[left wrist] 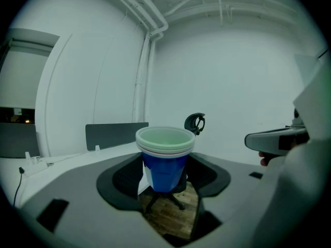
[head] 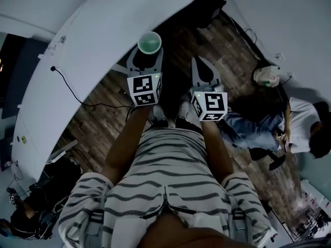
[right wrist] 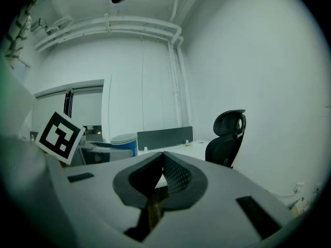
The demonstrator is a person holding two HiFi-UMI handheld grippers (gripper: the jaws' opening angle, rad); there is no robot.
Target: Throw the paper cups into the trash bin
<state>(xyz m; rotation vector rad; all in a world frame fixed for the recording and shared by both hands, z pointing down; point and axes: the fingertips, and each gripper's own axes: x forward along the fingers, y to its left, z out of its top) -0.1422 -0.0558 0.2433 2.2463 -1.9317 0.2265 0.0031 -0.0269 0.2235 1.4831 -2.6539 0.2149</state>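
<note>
The left gripper [head: 148, 55] is clamped on the cups [head: 149, 42], a nested stack with a blue outer wall and pale rims. Its jaws stand wide, one pad on each side of the stack. The cups [left wrist: 165, 156] are upright and held in the air, mouth up, with wood floor [left wrist: 170, 213] showing under them.

In the head view the cups sit right at the curved edge of the white desk [head: 93, 40]. That edge sweeps from the upper right down to the lower left. A black cable [head: 77, 94] runs across the desk top and off its edge.

The right gripper [head: 200, 66] is just beside the left one, apart from the cups. Its jaws are together with nothing between them [right wrist: 162, 159]. Past them, in the right gripper view, stand a black chair [right wrist: 226, 137] and a grey divider [right wrist: 164, 137] on a desk.

The floor [head: 227, 40] makes an open strip between the desk edge and the white surface at upper right. The shoes [head: 170, 115] stand in the middle of it. To the right, well apart, a person [head: 302, 128] sits low, and a pale bag [head: 266, 75] lies near that person on the floor.
</note>
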